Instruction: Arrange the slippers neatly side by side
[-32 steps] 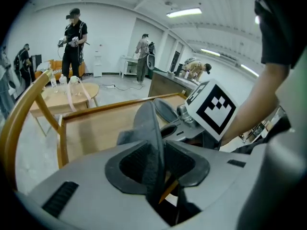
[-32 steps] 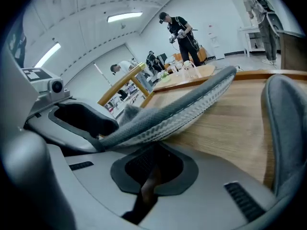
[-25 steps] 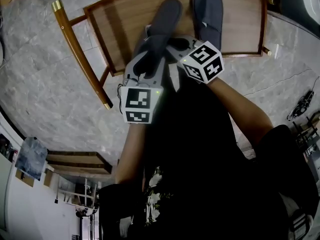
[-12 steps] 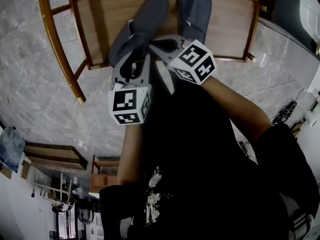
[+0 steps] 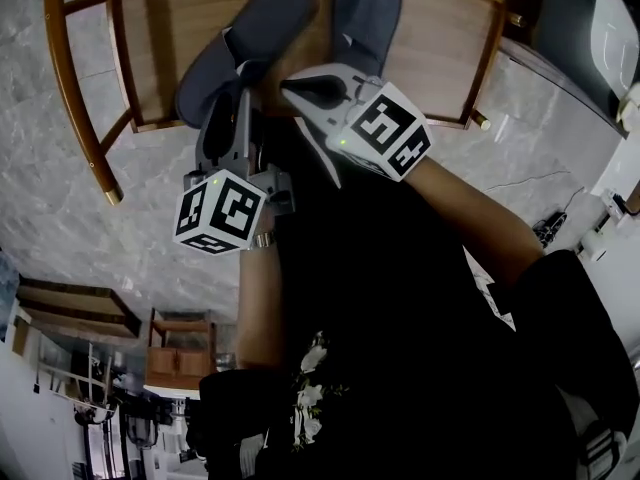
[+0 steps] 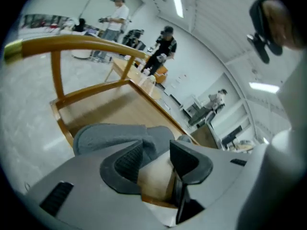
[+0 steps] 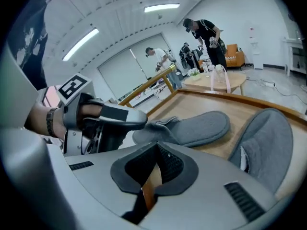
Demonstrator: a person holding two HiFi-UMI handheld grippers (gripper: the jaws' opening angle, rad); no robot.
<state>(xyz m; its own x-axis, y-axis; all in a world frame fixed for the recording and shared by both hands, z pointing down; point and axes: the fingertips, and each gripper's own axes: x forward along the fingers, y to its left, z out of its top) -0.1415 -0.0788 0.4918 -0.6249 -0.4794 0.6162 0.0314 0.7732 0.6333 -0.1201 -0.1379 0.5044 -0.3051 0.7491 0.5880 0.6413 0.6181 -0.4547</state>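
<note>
Wooden chair seat [image 5: 450, 53], two grey slippers [image 5: 245, 43] [image 5: 365, 13]

You have two grey, open-backed slippers lying sole-down on the wooden desk [image 5: 440, 58]. The left slipper [image 5: 250, 38] lies slanted, its toe swung towards its mate and its heel end out by the desk's near edge. The right slipper [image 5: 365, 13] lies almost straight, toe pointing away from you. Their toes sit near each other while the heels stand well apart, so the pair is not parallel.
</note>
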